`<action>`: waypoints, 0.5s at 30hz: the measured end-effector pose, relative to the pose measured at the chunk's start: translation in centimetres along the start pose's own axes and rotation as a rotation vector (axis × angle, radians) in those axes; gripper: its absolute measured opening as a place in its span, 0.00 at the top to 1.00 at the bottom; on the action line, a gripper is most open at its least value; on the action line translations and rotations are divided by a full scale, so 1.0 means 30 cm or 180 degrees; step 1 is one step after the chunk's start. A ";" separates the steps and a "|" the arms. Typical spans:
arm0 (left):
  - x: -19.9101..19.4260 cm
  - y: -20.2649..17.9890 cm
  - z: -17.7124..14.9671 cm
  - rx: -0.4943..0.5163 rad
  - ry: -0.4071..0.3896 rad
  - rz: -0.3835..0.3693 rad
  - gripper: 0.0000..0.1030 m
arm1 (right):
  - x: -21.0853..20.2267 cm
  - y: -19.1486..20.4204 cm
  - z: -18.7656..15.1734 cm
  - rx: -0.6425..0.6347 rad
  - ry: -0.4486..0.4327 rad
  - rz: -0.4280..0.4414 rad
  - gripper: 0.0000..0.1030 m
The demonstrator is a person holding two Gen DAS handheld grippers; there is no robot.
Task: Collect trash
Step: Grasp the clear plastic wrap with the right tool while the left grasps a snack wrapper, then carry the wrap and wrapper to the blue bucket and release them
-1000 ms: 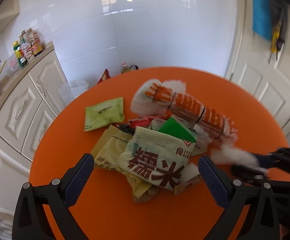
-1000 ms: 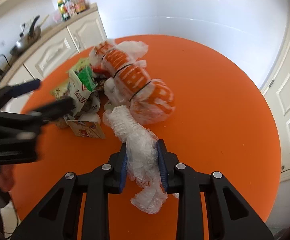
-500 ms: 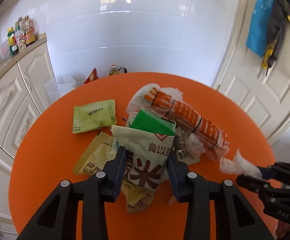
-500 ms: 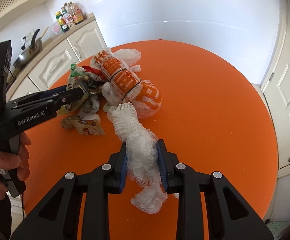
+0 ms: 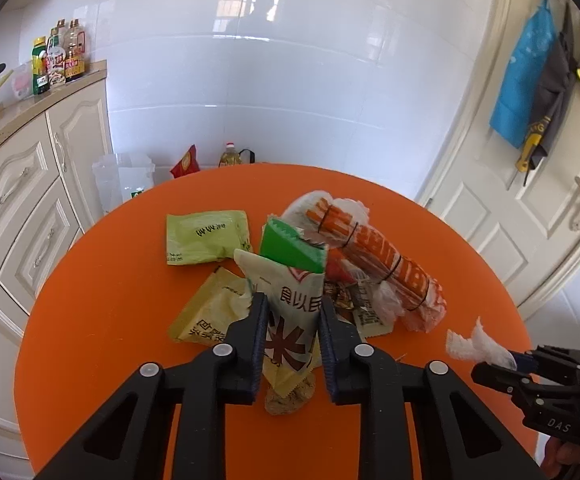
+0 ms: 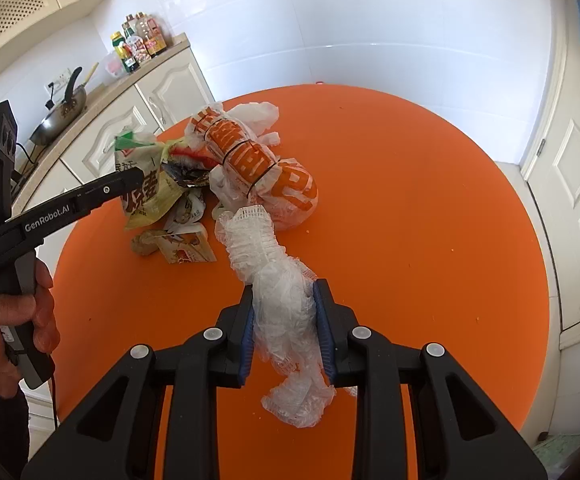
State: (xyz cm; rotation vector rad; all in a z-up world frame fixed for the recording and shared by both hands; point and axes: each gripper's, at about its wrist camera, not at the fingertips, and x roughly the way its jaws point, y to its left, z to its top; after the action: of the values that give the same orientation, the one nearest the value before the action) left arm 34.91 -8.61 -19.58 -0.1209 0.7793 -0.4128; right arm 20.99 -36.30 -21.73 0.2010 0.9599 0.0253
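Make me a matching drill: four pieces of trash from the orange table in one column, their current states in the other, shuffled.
1. cream rice-snack wrapper
2. crumpled clear plastic film
3. pale green flat packet
4. orange-printed bag bound with black bands

a. lying flat, untouched
b. clamped in left gripper
c. rolled up, lying on the table
d. clamped in right gripper

Pairs: 1-b, 2-d, 3-a, 4-c

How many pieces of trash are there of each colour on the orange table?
Counting what shows clearly:
Yellow-green wrappers: 3, namely the flat packet, the crumpled wrapper and the rice bag in the left gripper.
Orange-and-white bag bundle: 1.
Clear crinkly plastic in the right gripper: 1.
Total: 5, plus small scraps too jumbled to count.
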 end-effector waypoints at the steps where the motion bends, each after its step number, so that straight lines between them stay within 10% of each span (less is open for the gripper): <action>1: -0.007 0.004 -0.003 0.0004 -0.0024 -0.0014 0.86 | -0.001 -0.002 -0.001 -0.0004 -0.0002 0.0000 0.74; 15: -0.264 -0.087 -0.144 0.0020 -0.0187 -0.0120 0.89 | -0.066 -0.023 -0.006 0.0070 -0.0138 -0.0014 0.74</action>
State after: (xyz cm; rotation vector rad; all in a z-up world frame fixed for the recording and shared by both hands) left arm 26.00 -7.60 -16.78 -0.1414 0.7188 -0.4456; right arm 19.65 -37.17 -20.36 0.2188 0.9177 0.0064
